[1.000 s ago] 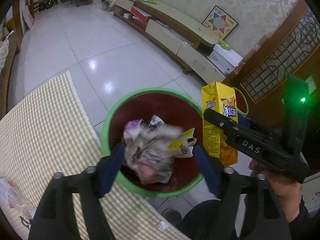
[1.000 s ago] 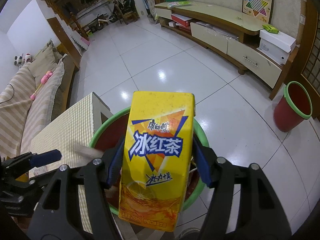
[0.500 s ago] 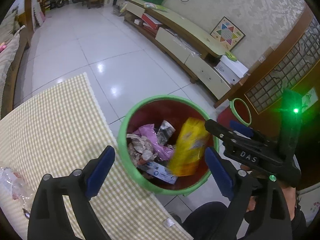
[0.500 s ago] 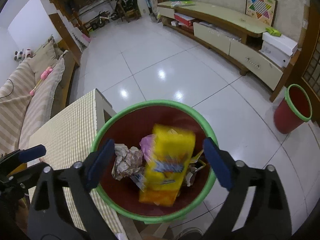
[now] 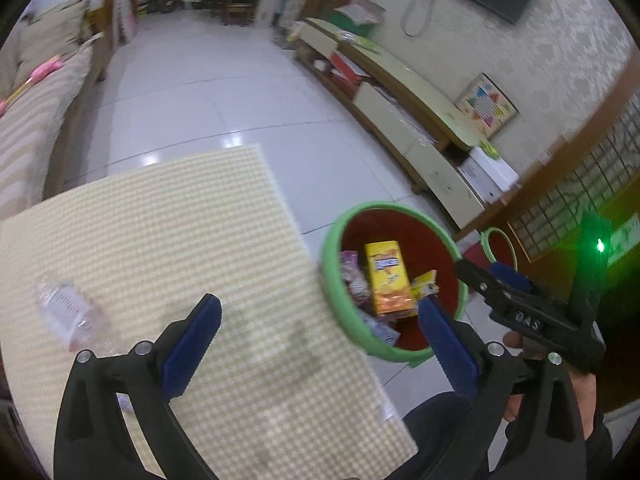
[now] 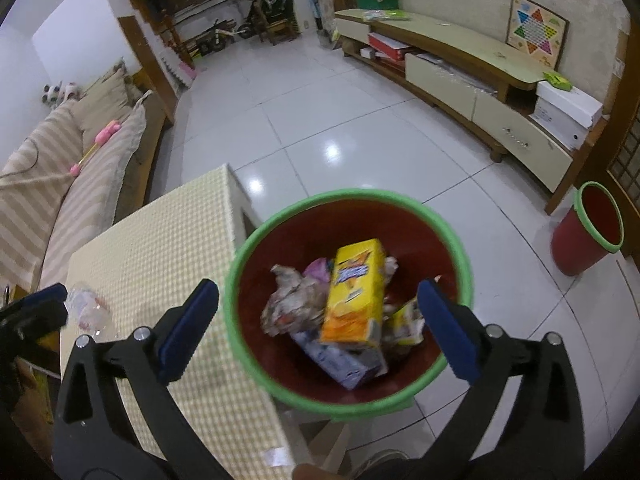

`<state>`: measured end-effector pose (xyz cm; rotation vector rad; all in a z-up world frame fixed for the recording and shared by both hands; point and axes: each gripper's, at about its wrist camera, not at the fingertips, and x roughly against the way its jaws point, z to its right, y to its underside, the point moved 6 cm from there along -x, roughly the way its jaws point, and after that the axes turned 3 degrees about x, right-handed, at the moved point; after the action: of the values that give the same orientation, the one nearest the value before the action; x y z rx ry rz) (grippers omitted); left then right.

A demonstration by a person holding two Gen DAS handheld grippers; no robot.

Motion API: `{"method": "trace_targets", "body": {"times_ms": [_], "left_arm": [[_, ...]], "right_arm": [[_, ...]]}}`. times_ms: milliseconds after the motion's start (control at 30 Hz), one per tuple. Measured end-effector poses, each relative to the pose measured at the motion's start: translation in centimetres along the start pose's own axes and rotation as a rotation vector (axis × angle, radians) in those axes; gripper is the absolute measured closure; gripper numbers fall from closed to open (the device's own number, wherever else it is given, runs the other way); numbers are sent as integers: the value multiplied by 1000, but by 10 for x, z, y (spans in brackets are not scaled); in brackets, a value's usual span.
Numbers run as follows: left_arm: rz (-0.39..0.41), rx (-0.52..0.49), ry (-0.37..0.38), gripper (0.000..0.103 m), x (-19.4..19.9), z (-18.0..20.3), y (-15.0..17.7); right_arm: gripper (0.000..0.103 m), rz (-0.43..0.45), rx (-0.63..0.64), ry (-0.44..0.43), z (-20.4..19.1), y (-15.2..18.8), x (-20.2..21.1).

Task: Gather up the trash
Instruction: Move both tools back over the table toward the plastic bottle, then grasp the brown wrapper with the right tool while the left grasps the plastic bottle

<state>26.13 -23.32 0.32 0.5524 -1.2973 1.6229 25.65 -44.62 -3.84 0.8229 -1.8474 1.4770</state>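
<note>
The red bin with a green rim (image 5: 332, 280) (image 6: 236, 272) stands beside the checked table (image 5: 180, 220) (image 6: 160, 240). Inside it lie a yellow tea carton (image 5: 388, 276) (image 6: 352, 288), crumpled paper (image 6: 292, 300) and other wrappers. My right gripper (image 6: 318, 292) hangs over the bin, its jaws opening wide with nothing between the pads. My left gripper (image 5: 318, 312) is above the table's edge next to the bin, jaws also opening and empty. A crushed clear plastic bottle (image 5: 66, 312) (image 6: 86, 308) lies on the table to the left.
A second small red bin (image 6: 588, 232) (image 5: 496, 244) stands by the wooden screen at the right. A long low cabinet (image 6: 460, 68) runs along the far wall. A striped sofa (image 6: 48, 184) lies left of the table, with white tiled floor between.
The left gripper let its crumpled wrappers fall and the right let the yellow carton drop into the bin. Both jaws spread wide. The left view swung left over the table.
</note>
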Motion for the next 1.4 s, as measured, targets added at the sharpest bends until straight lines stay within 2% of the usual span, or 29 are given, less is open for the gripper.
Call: {"method": "trace_targets", "body": {"times_ms": [133, 267, 600, 733, 933, 1067, 1167, 1267, 1400], "left_arm": [[22, 53, -34, 8, 19, -37, 7], [42, 79, -103, 8, 36, -83, 18], [27, 201, -205, 8, 60, -183, 45], [5, 245, -218, 8, 61, -211, 48], [-45, 286, -188, 8, 47, -238, 45], [-69, 268, -191, 8, 37, -251, 41], [-91, 223, -186, 8, 28, -255, 35], [-117, 125, -193, 8, 19, -256, 26], [-130, -43, -224, 8, 12, -256, 14]], "right_arm": [[5, -20, 43, -26, -33, 13, 0], [5, -44, 109, -59, -73, 32, -2], [5, -100, 311, -132, -179, 73, -15], [5, -115, 392, -168, -212, 86, -21], [5, -148, 504, -222, -254, 103, -36], [5, -182, 572, -260, -277, 115, -49], [10, -207, 621, -268, -289, 123, -59], [21, -237, 659, -274, -296, 133, -69], [28, -270, 663, -288, -297, 140, -79]]}}
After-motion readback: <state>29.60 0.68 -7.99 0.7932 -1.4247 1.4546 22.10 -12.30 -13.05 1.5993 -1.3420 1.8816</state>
